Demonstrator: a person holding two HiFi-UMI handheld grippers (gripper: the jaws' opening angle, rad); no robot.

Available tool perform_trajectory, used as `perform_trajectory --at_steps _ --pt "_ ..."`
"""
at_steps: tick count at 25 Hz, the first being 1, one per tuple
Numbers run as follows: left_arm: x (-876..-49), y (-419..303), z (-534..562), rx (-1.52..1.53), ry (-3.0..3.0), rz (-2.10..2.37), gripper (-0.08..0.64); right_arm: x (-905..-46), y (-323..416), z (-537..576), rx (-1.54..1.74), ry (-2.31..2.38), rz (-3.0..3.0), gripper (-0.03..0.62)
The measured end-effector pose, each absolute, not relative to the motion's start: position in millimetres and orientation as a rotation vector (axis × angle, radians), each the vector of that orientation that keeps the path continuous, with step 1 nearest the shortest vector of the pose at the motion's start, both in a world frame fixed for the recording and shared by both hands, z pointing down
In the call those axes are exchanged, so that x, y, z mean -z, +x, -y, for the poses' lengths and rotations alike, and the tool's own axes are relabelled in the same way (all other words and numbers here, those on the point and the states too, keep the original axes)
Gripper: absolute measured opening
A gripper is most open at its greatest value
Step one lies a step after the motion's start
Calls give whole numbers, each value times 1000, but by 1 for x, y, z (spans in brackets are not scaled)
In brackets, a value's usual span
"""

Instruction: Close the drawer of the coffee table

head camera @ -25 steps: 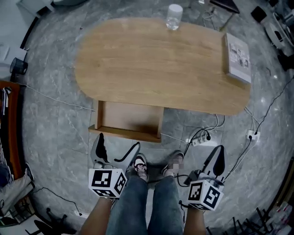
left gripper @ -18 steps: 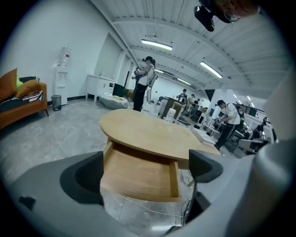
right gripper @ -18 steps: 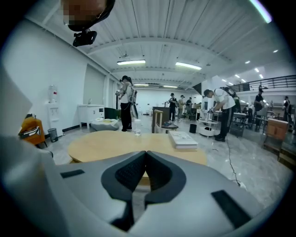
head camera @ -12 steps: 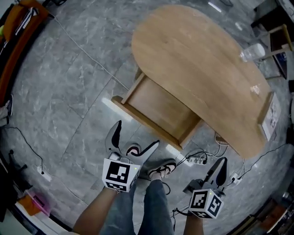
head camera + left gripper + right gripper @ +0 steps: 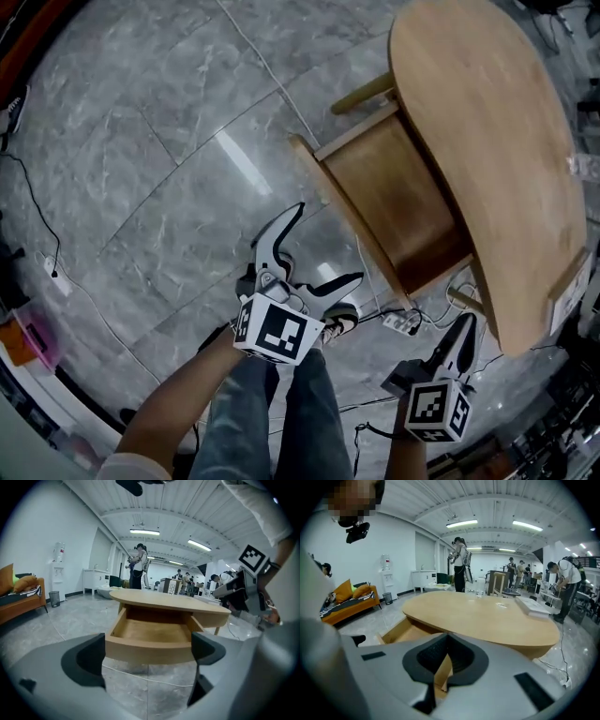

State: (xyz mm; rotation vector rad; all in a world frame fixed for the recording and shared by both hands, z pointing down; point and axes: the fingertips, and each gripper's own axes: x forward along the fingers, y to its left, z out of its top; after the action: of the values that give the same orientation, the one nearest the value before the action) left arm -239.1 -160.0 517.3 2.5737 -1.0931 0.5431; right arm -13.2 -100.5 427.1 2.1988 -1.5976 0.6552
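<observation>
The drawer (image 5: 398, 202) is seen pulled well out from under the surface (image 5: 497, 131), and its front (image 5: 349, 220) is turned toward the left gripper (image 5: 330, 242). That gripper's jaws stand apart with nothing between them and are held short of the wood. The right gripper (image 5: 466, 330) is held at the near right, its jaws together and empty. The closing is probably best done by the left gripper. The front should be met at mid-width and pushed straight along the drawer's run, so that it is not skewed in its slides. The jaws should be kept below the surface's edge as the gap closes. From the head view alone it can be judged how far the drawer is out, and a power strip (image 5: 403, 323) with its cables is seen on the floor near its right corner. Only the left gripper view shows the front squarely and the drawer's inside, which appears empty. Only the right gripper view shows a book (image 5: 534, 605) and a bottle (image 5: 479, 592) on the far part of the surface, while just a corner of the drawer is caught there.
</observation>
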Motion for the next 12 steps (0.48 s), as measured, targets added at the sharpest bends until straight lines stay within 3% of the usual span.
perform_trajectory --at_steps 12 --pt "-592 -228 163 -557 2713 1007 574 -459 -19 83 -618 2173 1493 0"
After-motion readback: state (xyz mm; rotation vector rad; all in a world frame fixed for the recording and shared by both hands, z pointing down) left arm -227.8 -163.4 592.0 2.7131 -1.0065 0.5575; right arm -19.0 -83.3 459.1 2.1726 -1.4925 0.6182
